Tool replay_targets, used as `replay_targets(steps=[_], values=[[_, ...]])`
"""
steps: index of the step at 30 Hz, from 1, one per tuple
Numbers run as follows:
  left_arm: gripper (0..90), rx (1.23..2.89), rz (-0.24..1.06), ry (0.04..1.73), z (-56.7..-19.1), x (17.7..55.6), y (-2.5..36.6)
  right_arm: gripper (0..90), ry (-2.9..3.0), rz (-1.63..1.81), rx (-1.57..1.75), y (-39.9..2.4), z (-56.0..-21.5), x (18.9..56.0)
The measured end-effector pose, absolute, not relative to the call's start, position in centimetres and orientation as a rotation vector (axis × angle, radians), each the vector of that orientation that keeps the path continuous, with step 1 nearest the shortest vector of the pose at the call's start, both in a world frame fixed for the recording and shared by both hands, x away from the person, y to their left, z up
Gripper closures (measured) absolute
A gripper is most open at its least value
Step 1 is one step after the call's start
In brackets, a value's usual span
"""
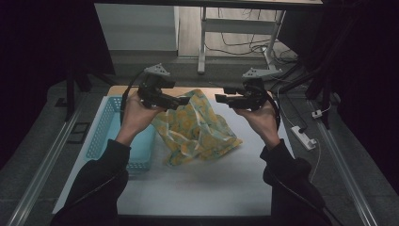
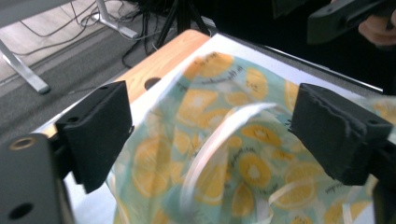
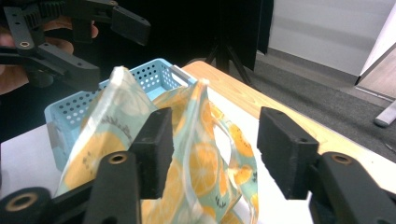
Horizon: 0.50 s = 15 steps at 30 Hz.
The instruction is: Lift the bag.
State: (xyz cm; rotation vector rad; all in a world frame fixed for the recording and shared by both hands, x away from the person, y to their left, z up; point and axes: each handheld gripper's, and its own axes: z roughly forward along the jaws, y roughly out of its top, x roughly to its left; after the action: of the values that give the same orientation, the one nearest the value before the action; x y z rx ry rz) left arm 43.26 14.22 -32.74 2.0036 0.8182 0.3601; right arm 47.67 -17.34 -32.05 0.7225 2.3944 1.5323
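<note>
A crumpled cloth (image 1: 197, 127) with an orange-slice print on pale teal lies heaped on the white mat (image 1: 197, 188) in the middle of the table. My left gripper (image 1: 182, 100) hovers over the cloth's far left part. In the left gripper view its jaws stand wide apart, with the cloth (image 2: 219, 158) loose below and between them (image 2: 210, 126). My right gripper (image 1: 220, 98) faces it from the right, just above the cloth's far edge. Its jaws are apart, and a raised fold of cloth (image 3: 201, 140) stands between them (image 3: 215, 149) without being pressed.
A light blue perforated basket (image 1: 101, 136) sits at the table's left, against the cloth; it also shows behind the fold (image 3: 74, 109). The wooden table edge (image 3: 261, 107) lies beyond the mat. A power strip (image 1: 303, 136) and cables lie on the floor at the right.
</note>
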Motion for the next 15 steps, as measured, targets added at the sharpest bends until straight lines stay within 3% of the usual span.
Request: replay_targets(steps=[7, 15], values=[[3.4, 2.016, 0.31, 0.842, -34.8, 41.4, 15.9, 34.4, 2.406, 1.533, 0.723, -18.0, -33.3, 46.5], [0.0, 2.002, 0.273, 0.861, -37.3, 39.4, 17.7, 24.2, 2.409, 1.529, 0.736, -18.7, -34.8, 45.2]])
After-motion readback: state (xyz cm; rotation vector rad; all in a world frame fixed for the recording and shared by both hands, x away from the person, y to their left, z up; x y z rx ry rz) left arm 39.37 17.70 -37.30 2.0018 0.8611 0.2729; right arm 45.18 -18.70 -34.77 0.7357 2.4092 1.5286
